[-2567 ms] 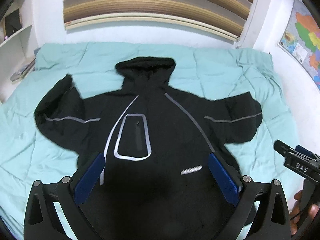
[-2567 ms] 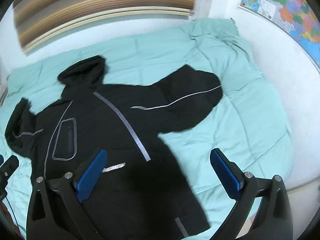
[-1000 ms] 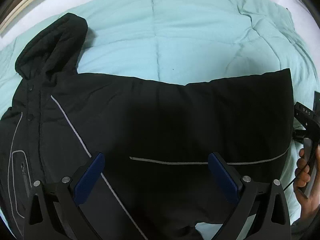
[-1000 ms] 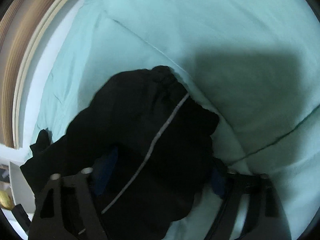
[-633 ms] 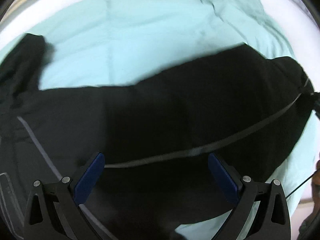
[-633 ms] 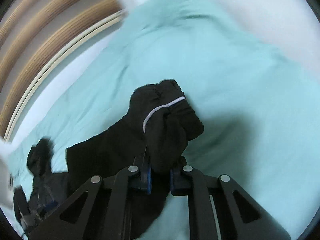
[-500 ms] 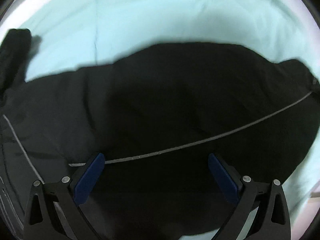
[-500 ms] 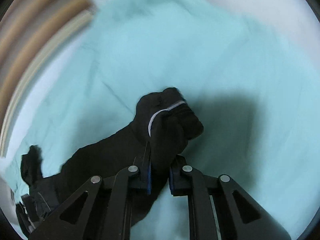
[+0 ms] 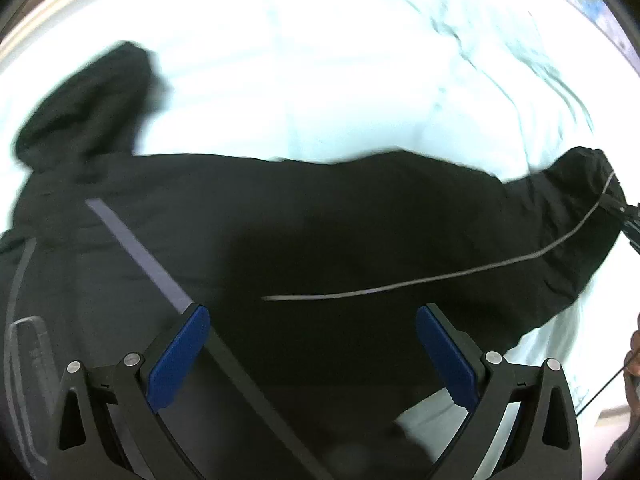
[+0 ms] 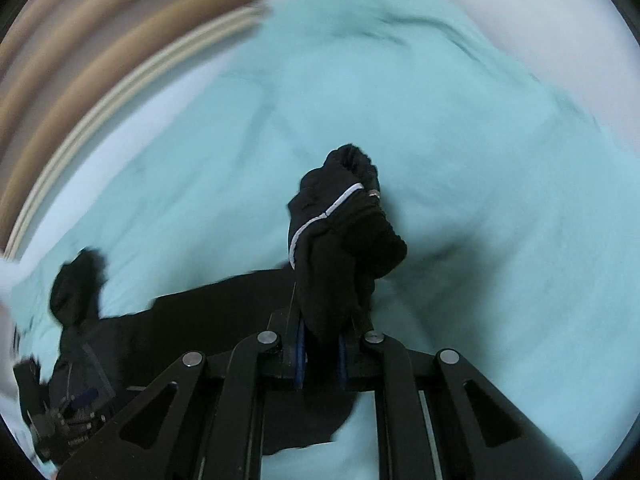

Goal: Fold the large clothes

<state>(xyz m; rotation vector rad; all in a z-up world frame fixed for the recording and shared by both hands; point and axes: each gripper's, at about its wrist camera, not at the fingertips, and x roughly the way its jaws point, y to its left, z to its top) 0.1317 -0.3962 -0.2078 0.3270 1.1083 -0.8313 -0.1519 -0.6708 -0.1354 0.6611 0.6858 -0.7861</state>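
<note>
Left wrist view: your left gripper [image 9: 312, 354] hovers spread and empty over the black jacket [image 9: 280, 240], which lies flat on the teal quilt [image 9: 320, 80]; nothing looks folded yet.

Right wrist view: your right gripper [image 10: 320, 350] is clenched on the sleeve cuff [image 10: 340, 232], apparently lifted. The quilt beyond lies bare.

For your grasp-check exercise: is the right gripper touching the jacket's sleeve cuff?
Touching: the right wrist view shows the right gripper shut on the sleeve cuff, its pads pressing the fabric.

A bedroom at home: teal quilted bed cover [image 10: 460, 120], ribbed wooden headboard [image 10: 100, 40] behind.
</note>
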